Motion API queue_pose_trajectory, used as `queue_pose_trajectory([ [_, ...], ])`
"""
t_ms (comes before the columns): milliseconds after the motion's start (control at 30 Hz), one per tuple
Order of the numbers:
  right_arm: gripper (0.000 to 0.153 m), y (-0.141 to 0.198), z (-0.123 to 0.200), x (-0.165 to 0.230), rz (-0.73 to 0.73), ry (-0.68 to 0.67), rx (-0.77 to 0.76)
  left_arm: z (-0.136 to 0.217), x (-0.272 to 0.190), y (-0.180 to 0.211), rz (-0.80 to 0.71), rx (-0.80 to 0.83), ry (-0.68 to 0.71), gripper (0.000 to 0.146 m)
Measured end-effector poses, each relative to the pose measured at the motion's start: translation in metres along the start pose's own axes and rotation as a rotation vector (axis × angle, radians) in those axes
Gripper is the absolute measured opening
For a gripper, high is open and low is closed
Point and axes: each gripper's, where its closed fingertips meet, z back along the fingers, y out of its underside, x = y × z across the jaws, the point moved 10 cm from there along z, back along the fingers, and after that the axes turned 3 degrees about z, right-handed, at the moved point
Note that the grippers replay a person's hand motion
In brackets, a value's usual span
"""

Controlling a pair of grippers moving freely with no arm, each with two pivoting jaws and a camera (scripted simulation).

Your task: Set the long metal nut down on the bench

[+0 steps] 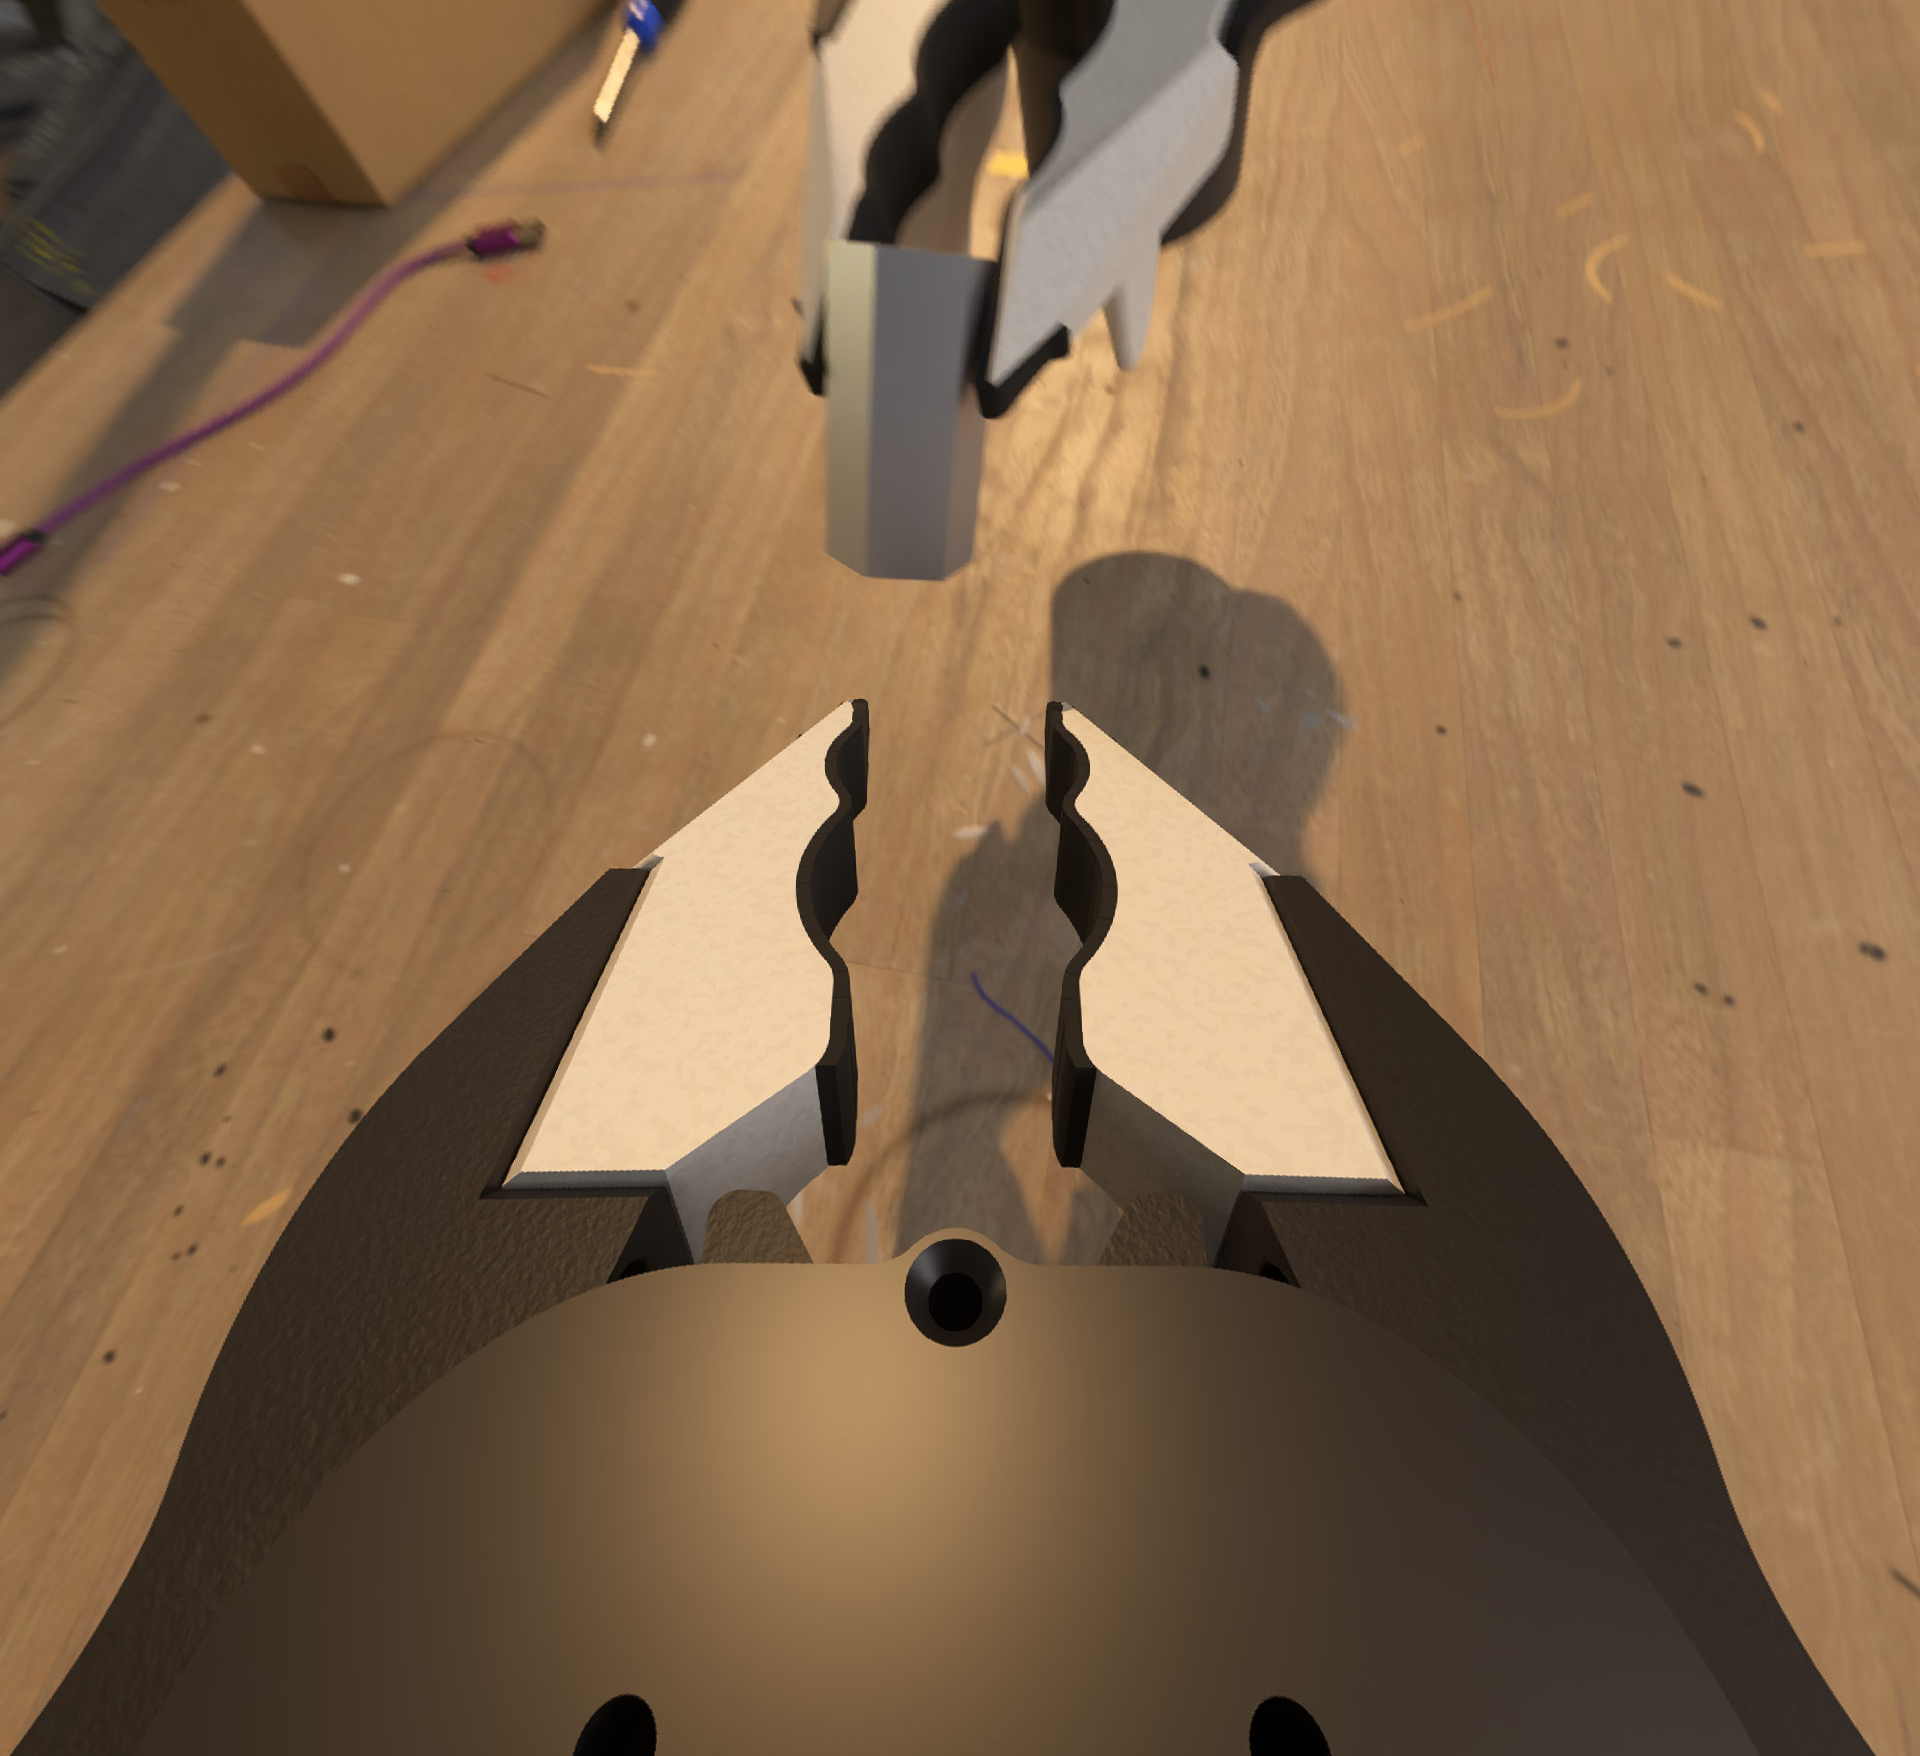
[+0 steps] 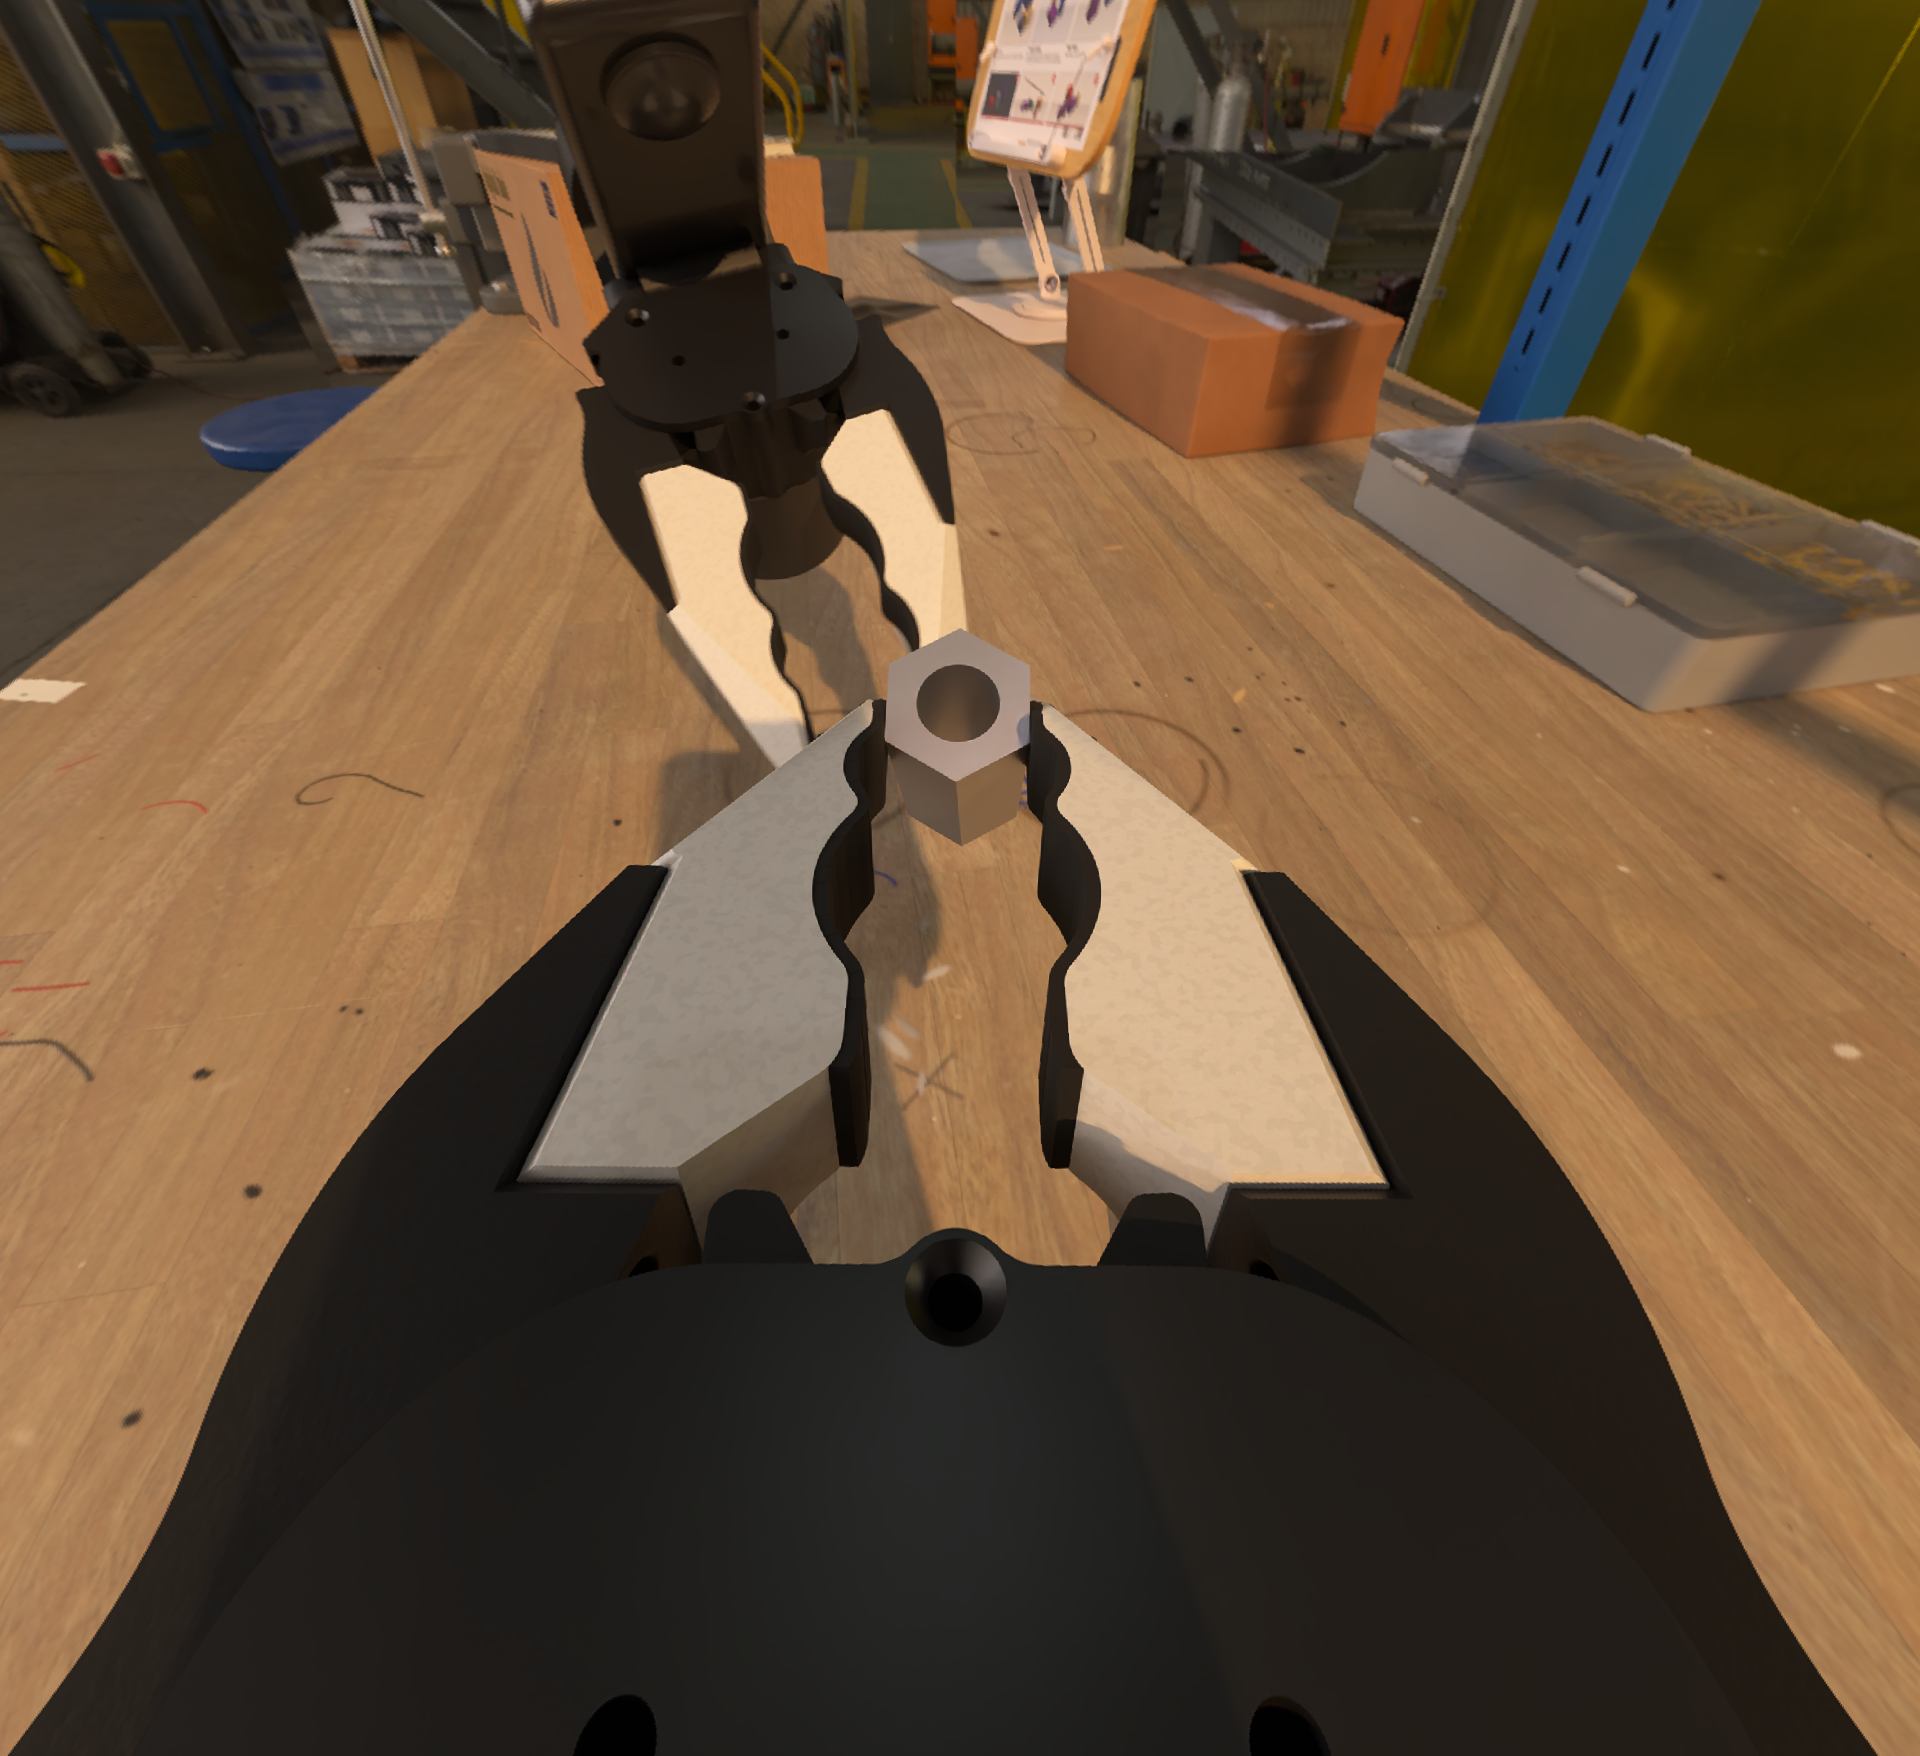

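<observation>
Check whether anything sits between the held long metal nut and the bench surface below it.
Nothing visible does. The right gripper holds the long metal nut at its fingertips above bare bench wood, where only its shadow falls. The left gripper is open and empty, set back from the nut. The purple cable and cardboard box lie well aside.

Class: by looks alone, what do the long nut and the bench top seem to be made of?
Long nut: apparently metal, pale grey with a dull matte finish; crisp hexagonal faces and a smooth round bore. Bench: apparently wood, warm brown planks with visible grain, specked and scribbled on.
</observation>
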Motion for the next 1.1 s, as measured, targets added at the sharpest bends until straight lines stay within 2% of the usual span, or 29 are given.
queue_pose_trajectory([
  [100, 0.026, -0.002, 0.002, 0.001, -0.002, -0.037, -0.049, 0.01, 0.003, -0.007, 0.01, -0.097, -0.041, 0.031],
  [333, 0.026, -0.003, 0.006, -0.001, -0.073, -0.126, -0.16, 0.019, 0.002, -0.019, 0.032, -0.235, -0.015, 0.021],
  [600, 0.026, -0.001, 0.001, 0.002, -0.071, -0.175, -0.133, 0.017, 0.001, -0.023, 0.084, -0.29, 0.087, 0.013],
  [767, 0.026, -0.001, 0.0, 0.004, -0.067, -0.191, -0.118, 0.016, 0.002, -0.022, 0.095, -0.297, 0.104, 0.005],
  [900, 0.026, 0.0, 0.0, 0.005, -0.045, -0.179, -0.073, 0.017, 0.005, -0.018, 0.089, -0.259, 0.109, 0.005],
  [1000, 0.026, 0.002, 0.0, 0.003, -0.02, -0.126, -0.009, 0.037, 0.014, -0.015, 0.113, -0.25, 0.052, 0.01],
  [1100, 0.026, 0.0, 0.005, 0.0, -0.01, -0.081, 0.022, 0.064, 0.021, -0.005, 0.126, -0.146, -0.087, 0.015],
])
